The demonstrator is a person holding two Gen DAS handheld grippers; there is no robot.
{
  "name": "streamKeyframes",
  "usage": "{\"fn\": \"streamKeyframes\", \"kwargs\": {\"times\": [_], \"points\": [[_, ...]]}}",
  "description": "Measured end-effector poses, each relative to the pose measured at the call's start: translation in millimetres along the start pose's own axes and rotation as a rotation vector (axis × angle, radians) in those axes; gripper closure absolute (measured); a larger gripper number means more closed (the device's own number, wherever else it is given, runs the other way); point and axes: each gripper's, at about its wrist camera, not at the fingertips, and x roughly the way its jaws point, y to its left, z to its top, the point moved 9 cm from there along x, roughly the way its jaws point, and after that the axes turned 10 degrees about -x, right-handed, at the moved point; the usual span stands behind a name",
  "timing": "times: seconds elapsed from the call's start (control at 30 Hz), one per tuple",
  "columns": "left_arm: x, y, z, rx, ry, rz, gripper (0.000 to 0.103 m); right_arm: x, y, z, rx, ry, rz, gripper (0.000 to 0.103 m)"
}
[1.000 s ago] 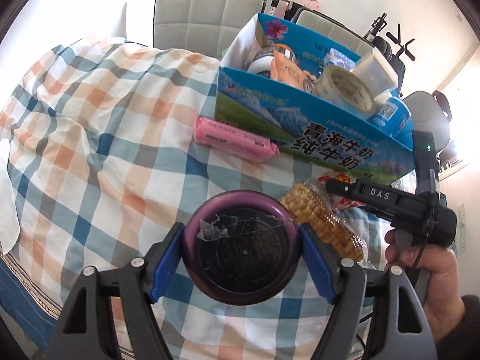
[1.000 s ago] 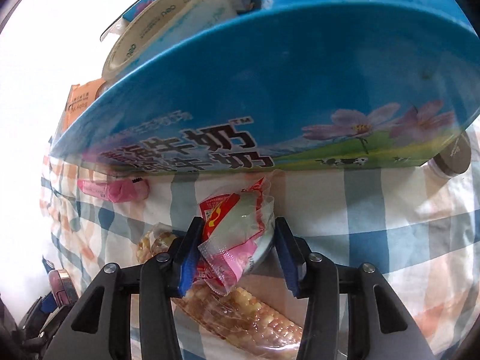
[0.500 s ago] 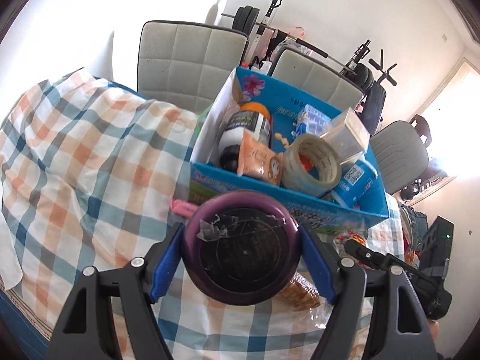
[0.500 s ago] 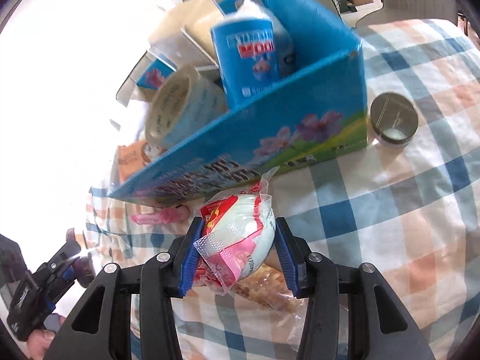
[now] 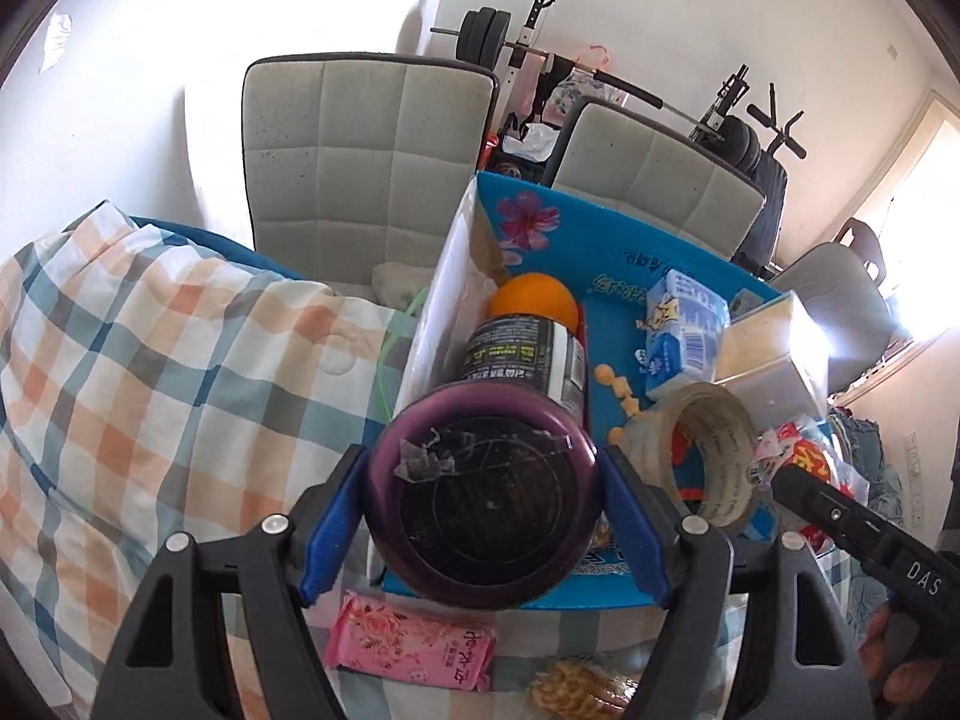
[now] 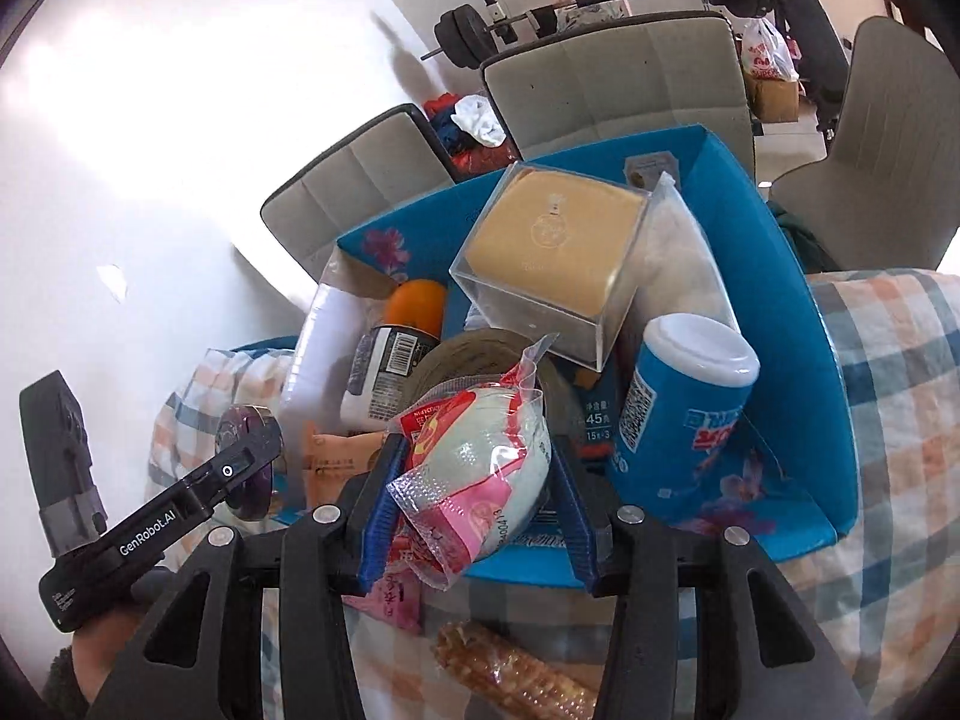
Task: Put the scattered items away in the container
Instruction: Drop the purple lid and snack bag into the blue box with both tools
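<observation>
Both grippers raised above the blue box (image 5: 600, 228). Left gripper (image 5: 483, 504) clamps purple tin (image 5: 480, 498); right gripper (image 6: 474, 474) clamps wrapped snack (image 6: 480, 456). Tape roll (image 5: 714, 456), bottle (image 5: 528, 360) crowd inside. Pink packet (image 5: 414, 648), corn (image 6: 516, 678) on checked cloth (image 5: 150, 360); chairs (image 5: 366, 138) behind.

A lived-in home room, judging by padded grey dining chairs (image 5: 366, 144) drawn up to a table under a checked cloth (image 5: 150, 360), a barbell rack (image 5: 540, 54) against the white wall (image 5: 750, 6), and clothes piled on a chair seat (image 6: 471, 126).
</observation>
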Motion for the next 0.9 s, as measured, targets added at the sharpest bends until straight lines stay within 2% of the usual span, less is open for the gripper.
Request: {"fn": "streamKeyframes", "kwargs": {"times": [0.17,0.4,0.9], "points": [[8.9,-8.0,0.8,0.055,-0.015,0.011,0.026,25.7,1.6,3.6,-0.058,0.035,-0.074,0.054],[10.4,-8.8,4.0,0.052,-0.016,0.009,0.026,25.3,5.2,2.0,-0.102,0.033,-0.123,0.054],[9.9,-8.7,-1.1,0.079,-0.01,0.028,0.026,27.6,6.5,1.7,-0.113,0.043,-0.156,0.054]]}}
